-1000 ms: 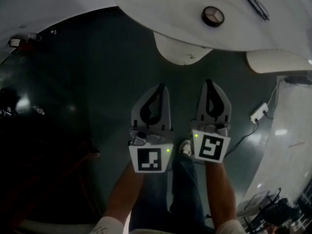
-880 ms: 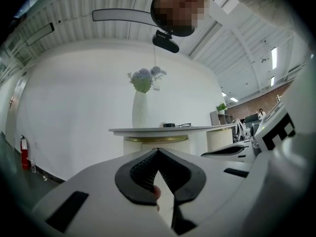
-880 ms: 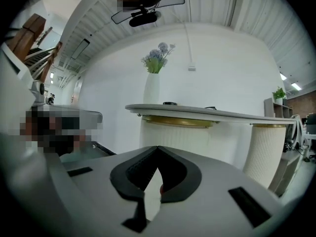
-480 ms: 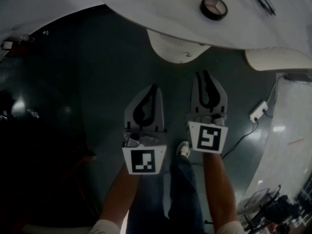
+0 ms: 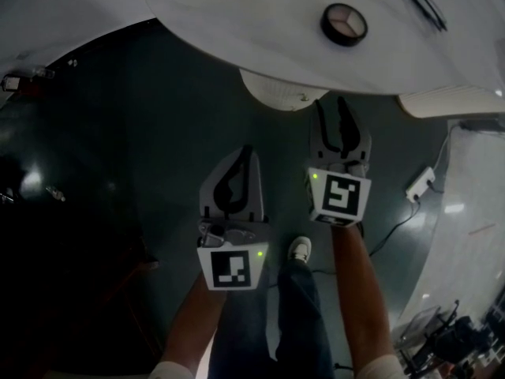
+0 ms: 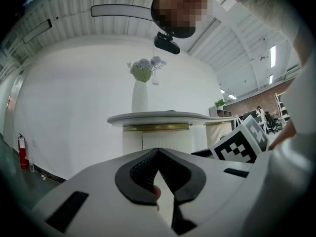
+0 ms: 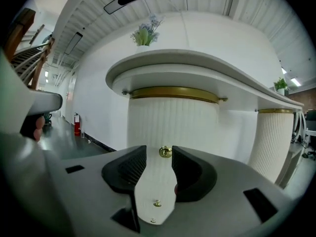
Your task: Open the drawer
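A white fluted pedestal [image 5: 280,95] stands under the curved white tabletop [image 5: 237,30]. It carries the drawers, marked by small brass knobs. In the right gripper view the top knob [image 7: 165,152] shows between my right gripper's [image 7: 159,154] jaw tips, with two lower knobs [image 7: 157,203] seen through the gap. That gripper's jaws are opening and the pads touch nothing. In the head view my right gripper [image 5: 331,107] points at the pedestal's base. My left gripper [image 5: 245,153] hangs lower and to the left over the dark floor, its tips meeting, shut and empty [image 6: 158,151].
A round compact [image 5: 344,24] and glasses [image 5: 414,2] lie on the tabletop. A vase of flowers [image 6: 140,90] stands on it. A second fluted pedestal [image 5: 450,99] is at the right, with a power strip [image 5: 419,184] and cable on the floor. My shoe [image 5: 300,249] is below.
My right gripper has moved forward to the pedestal under the tabletop and its jaws have parted. My left gripper has dropped back a little.
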